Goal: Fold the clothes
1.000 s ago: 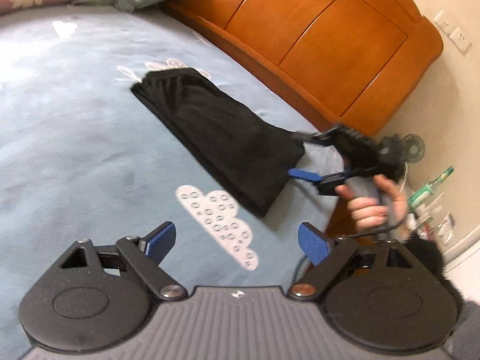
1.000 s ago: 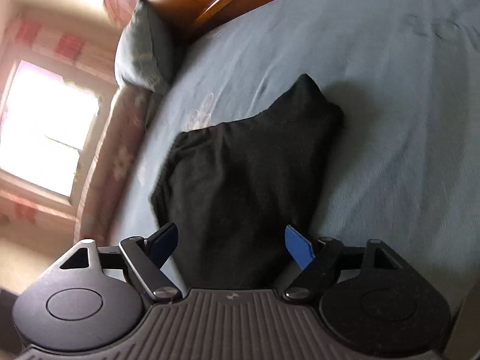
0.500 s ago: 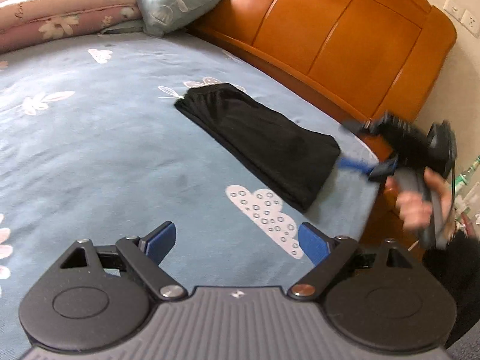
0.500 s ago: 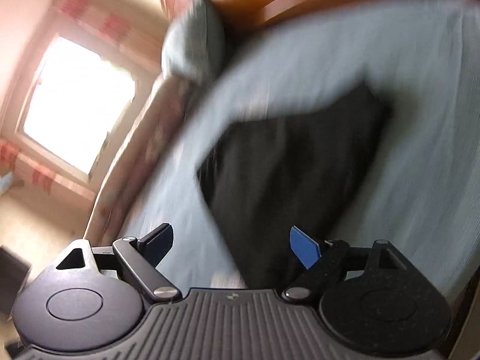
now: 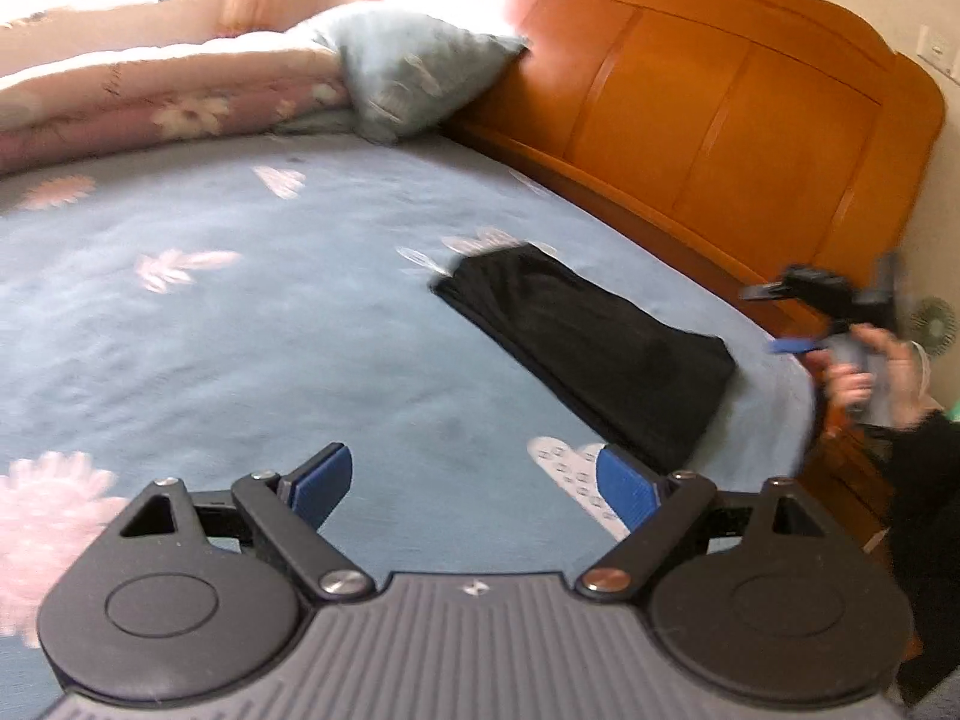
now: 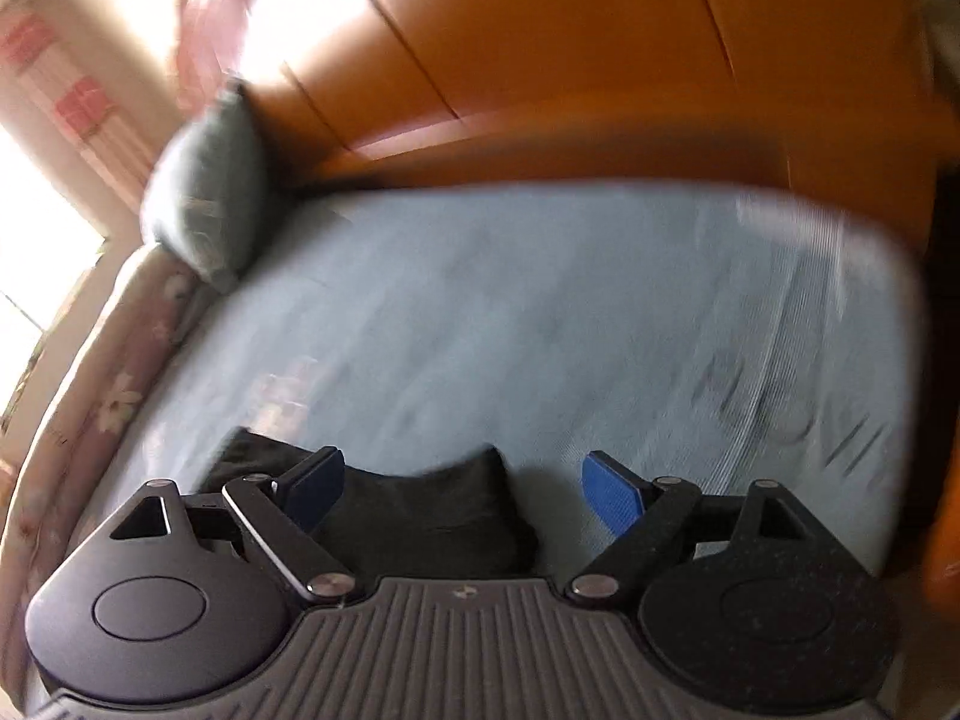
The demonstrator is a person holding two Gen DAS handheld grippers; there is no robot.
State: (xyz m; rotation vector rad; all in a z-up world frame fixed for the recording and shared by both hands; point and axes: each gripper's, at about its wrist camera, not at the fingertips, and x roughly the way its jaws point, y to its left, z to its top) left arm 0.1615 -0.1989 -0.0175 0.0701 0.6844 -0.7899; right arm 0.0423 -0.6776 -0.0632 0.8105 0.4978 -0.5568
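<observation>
**Meanwhile, both grippers hang spread above a folded black garment**

Left wrist view: the left gripper [image 5: 474, 489] fills the bottom edge at 6 o'clock, its blue pads spread wide with only blue bedsheet [image 5: 252, 360] showing between them. The folded black garment [image 5: 591, 354] lies flat on the sheet at about 3 o'clock from frame centre, a long dark strip running toward the mattress edge, parallel to the orange wooden headboard [image 5: 720, 114] at 1 o'clock. At 3 o'clock, off the end of the garment, a hand [image 5: 870, 372] holds the right gripper [image 5: 780, 318], clear of the cloth; it is blurred, though its two fingers appear apart. A grey-blue pillow [image 5: 408, 72] leans on the headboard at 12 o'clock, with a pink floral quilt [image 5: 156, 96] rolled up at 10 o'clock.

Right wrist view: heavily blurred. The right gripper [image 6: 462, 489] sits at 6 o'clock, pads wide apart, pinching nothing. The black garment [image 6: 432, 510] lies on the sheet beneath, at 6 to 7 o'clock, partly behind the left-hand pad. The pillow [image 6: 207, 198] stands at 10 o'clock and the headboard [image 6: 570, 48] spans the top.
</observation>
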